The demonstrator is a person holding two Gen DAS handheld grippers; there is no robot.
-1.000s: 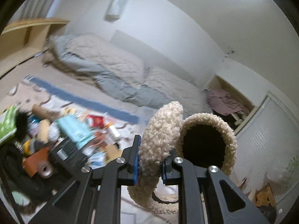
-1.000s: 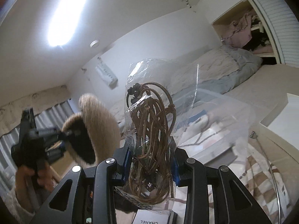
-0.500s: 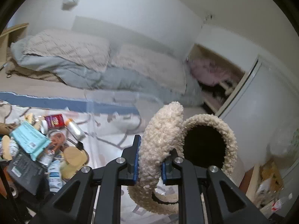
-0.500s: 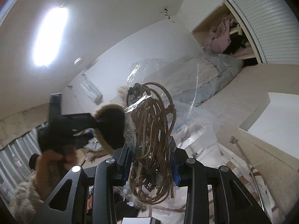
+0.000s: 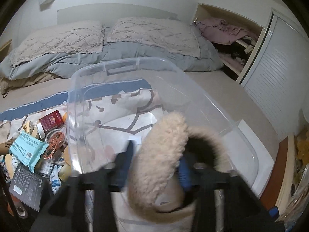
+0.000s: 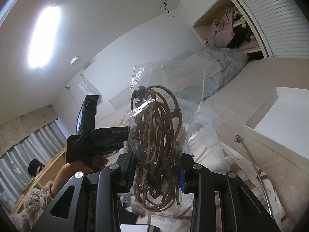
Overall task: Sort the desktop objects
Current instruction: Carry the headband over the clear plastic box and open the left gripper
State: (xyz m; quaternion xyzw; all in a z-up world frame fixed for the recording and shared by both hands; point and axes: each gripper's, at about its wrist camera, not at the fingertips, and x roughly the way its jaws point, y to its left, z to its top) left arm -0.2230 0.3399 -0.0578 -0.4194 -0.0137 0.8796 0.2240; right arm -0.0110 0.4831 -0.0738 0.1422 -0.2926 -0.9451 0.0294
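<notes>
With left gripper (image 5: 154,166) jaws opening, fluffy cream earmuffs (image 5: 164,154) between them are best released just above clear plastic bin (image 5: 123,65) below, w/ right gripper (image 6: 156,172) kept clamped on clear bag of brown cords (image 6: 156,127).

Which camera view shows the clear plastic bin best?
The left wrist view: the clear plastic bin fills the centre, its rim and handle visible. The right wrist view shows only a faint part of it behind the bag of cords.

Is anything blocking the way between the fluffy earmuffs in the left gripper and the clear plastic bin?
Nothing visible does. The fluffy earmuffs hang over the open top of the clear plastic bin, which looks empty beneath them. The left gripper is opening, with the earmuffs between its fingers. The clutter pile lies outside the bin's left wall.
</notes>
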